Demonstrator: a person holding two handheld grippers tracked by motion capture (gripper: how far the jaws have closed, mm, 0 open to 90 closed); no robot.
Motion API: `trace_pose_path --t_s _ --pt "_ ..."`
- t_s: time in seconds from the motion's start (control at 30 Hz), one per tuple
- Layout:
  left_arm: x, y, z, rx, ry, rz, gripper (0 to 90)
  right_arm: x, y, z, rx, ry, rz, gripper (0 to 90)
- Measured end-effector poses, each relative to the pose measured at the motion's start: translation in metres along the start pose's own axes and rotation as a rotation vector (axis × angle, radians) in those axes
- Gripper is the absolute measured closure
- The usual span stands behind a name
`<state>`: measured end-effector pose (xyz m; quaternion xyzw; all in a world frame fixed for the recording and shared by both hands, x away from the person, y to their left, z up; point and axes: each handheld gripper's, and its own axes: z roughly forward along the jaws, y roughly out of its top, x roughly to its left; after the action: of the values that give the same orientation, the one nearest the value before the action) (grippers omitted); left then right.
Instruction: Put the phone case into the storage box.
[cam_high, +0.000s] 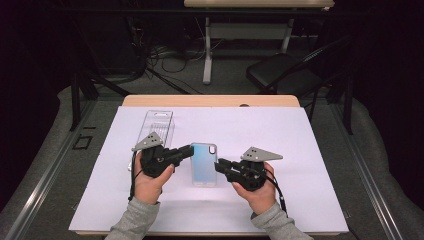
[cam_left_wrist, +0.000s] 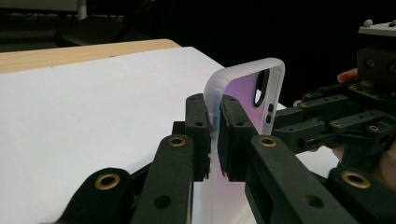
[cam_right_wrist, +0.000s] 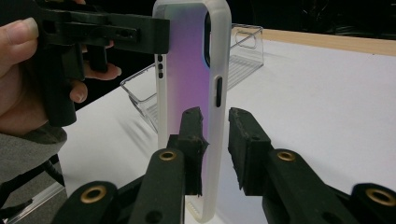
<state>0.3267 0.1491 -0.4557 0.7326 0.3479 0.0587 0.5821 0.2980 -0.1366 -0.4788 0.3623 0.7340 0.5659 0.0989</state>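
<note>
The left gripper (cam_high: 189, 150) jaws are clamped on the phone case (cam_high: 204, 163); the right gripper (cam_high: 218, 165) jaws stand loose around its other edge. A clear plastic box (cam_high: 157, 126) lies behind, on the white worktop (cam_high: 300, 150).

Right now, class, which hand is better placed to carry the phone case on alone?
The left. The left gripper is clamped on the phone case edge, while the right gripper straddles the opposite edge with a visible gap at one pad.

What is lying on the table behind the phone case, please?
Behind the phone case a clear plastic box lies on the white sheet. The case and the left tool cover part of it, so whether anything is inside cannot be told.
</note>
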Motion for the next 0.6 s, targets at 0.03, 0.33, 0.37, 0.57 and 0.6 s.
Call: trace_pose_path --t_s 0.03,0.33,0.37,0.57,0.6 --pt "0.001 0.0 -0.001 -0.004 0.004 -0.001 83.9 0.0 0.0 0.0 0.0 -0.001 0.001 73.0" --pt "0.007 0.001 -0.007 -0.019 0.033 -0.007 83.9 -0.003 0.001 0.0 0.008 -0.025 -0.004 68.6" --pt "0.008 0.002 -0.007 -0.02 0.034 -0.007 83.9 -0.004 0.001 0.0 0.009 -0.027 -0.003 68.0" --pt "0.013 0.003 -0.012 -0.035 0.047 -0.015 83.9 -0.007 0.001 0.003 0.023 -0.043 -0.012 62.2" --pt "0.013 0.003 -0.013 -0.038 0.051 -0.017 83.9 -0.007 0.001 0.003 0.029 -0.05 -0.015 61.6"
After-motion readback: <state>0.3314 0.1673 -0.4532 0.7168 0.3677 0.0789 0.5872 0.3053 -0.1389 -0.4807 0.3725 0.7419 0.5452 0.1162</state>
